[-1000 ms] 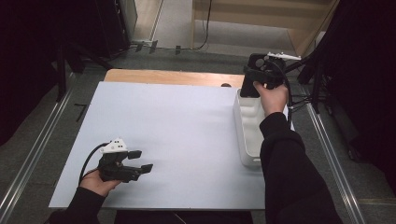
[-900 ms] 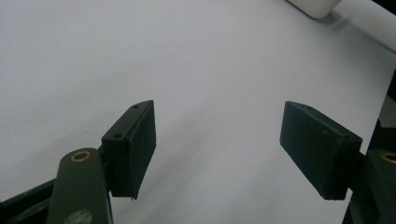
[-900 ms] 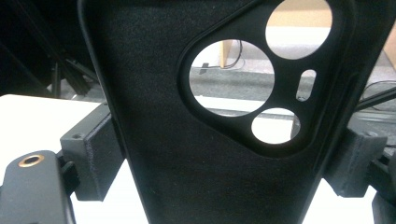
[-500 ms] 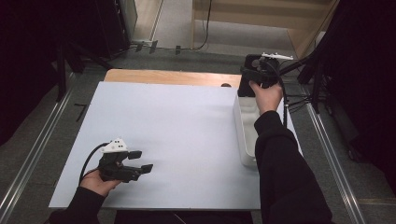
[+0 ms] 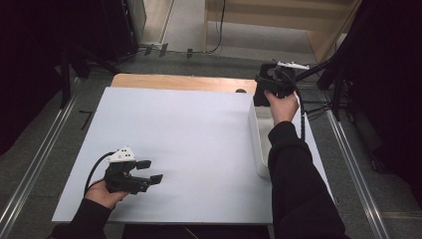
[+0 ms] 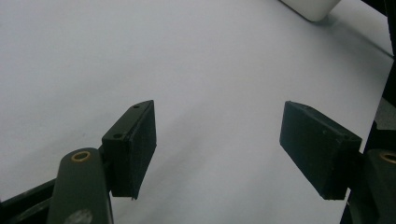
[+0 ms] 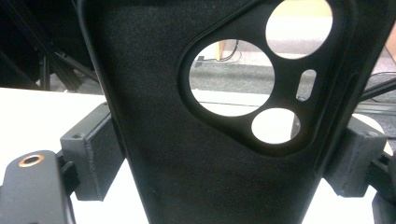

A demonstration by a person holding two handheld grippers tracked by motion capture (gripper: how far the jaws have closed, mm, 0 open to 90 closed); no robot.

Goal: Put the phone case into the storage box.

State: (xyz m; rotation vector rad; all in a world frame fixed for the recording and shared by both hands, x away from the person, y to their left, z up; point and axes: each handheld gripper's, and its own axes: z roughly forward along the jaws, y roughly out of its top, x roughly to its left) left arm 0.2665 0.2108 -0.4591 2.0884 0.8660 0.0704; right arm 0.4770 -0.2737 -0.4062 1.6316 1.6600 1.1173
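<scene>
My right gripper [image 5: 267, 89] hangs over the far end of a white tray [image 5: 255, 137] at the table's right side. It is shut on a black phone case [image 5: 260, 97]. In the right gripper view the phone case [image 7: 154, 116] stands upright between the two pads, its camera cut-outs at the upper right, and both pads [image 7: 91, 154] press on its edges. My left gripper [image 5: 151, 171] rests near the front left of the white tabletop [image 5: 189, 134], open. In the left gripper view the left gripper [image 6: 217, 140] has nothing but bare tabletop between its pads.
A wooden strip [image 5: 179, 82] runs along the table's far edge. Metal rails [image 5: 351, 164] flank both sides of the table. Black stands and cables [image 5: 318, 107] sit close behind the right hand. A corner of the white tray [image 6: 310, 7] lies far ahead of the left gripper.
My right gripper with the phone case has sunk a little and shifted slightly left over the tray's far end. The left gripper has stayed put.
</scene>
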